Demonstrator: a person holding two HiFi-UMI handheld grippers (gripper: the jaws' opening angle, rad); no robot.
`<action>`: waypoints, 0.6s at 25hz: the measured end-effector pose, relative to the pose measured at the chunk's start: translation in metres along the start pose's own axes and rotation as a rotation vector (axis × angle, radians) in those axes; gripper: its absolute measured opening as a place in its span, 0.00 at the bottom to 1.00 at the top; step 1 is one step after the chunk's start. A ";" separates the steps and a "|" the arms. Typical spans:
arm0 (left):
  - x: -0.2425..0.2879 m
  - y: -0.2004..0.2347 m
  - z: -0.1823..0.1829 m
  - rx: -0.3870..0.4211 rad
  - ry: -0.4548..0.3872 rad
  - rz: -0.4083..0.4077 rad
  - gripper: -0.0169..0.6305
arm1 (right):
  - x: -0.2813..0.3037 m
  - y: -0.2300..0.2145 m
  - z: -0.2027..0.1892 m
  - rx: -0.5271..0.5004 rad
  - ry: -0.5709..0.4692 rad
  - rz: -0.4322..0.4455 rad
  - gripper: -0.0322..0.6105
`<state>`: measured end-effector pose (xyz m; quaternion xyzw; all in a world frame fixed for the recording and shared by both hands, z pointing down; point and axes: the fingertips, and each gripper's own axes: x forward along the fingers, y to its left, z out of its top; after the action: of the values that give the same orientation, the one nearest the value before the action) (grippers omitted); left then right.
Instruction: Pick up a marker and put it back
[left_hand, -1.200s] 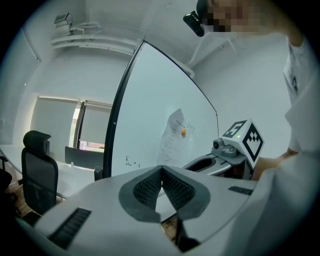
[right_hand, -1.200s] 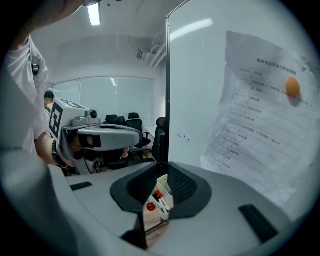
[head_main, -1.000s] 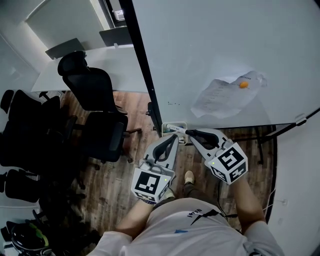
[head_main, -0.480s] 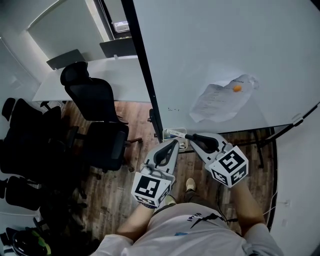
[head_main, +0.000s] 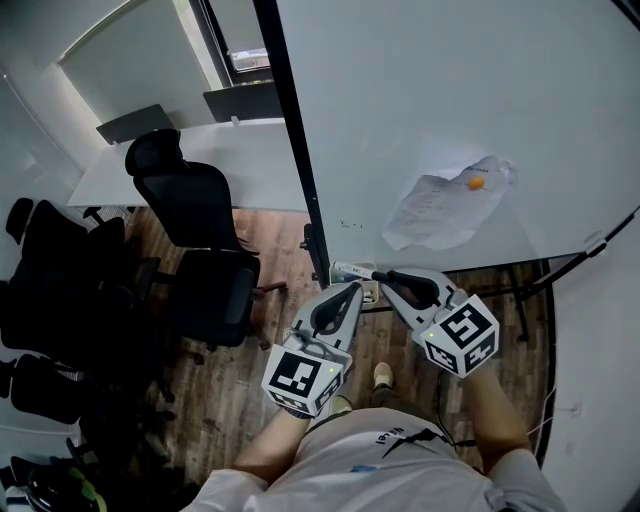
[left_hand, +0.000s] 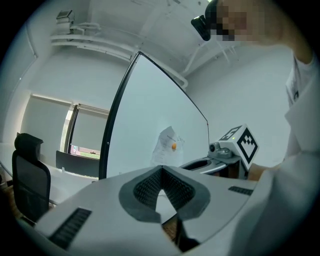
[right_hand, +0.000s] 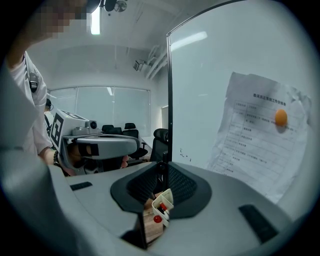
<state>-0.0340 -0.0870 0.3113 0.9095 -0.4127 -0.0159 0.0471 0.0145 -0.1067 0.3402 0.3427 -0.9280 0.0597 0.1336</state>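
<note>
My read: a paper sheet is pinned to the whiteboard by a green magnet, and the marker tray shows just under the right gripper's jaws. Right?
Not quite: the magnet is orange, not green, as the right gripper view shows. The rest stands: it pins the paper sheet to the whiteboard, and the marker tray shows just under the jaws of the right gripper.

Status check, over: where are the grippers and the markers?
Left gripper shut, empty. Right gripper shut, pointed at the marker holder. Red-capped markers sit in the holder. Nothing seen blocking.
</note>
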 end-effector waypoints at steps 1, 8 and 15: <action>0.000 0.001 0.001 -0.001 -0.003 0.005 0.04 | 0.000 0.000 0.001 0.000 -0.001 -0.001 0.16; -0.003 0.008 0.003 0.002 -0.016 0.035 0.04 | -0.001 0.001 0.001 0.000 0.003 -0.007 0.16; -0.003 0.012 -0.003 -0.004 -0.013 0.043 0.04 | 0.003 -0.001 -0.005 0.005 0.018 -0.006 0.16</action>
<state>-0.0446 -0.0928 0.3154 0.9002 -0.4325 -0.0216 0.0467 0.0141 -0.1086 0.3456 0.3454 -0.9255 0.0647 0.1414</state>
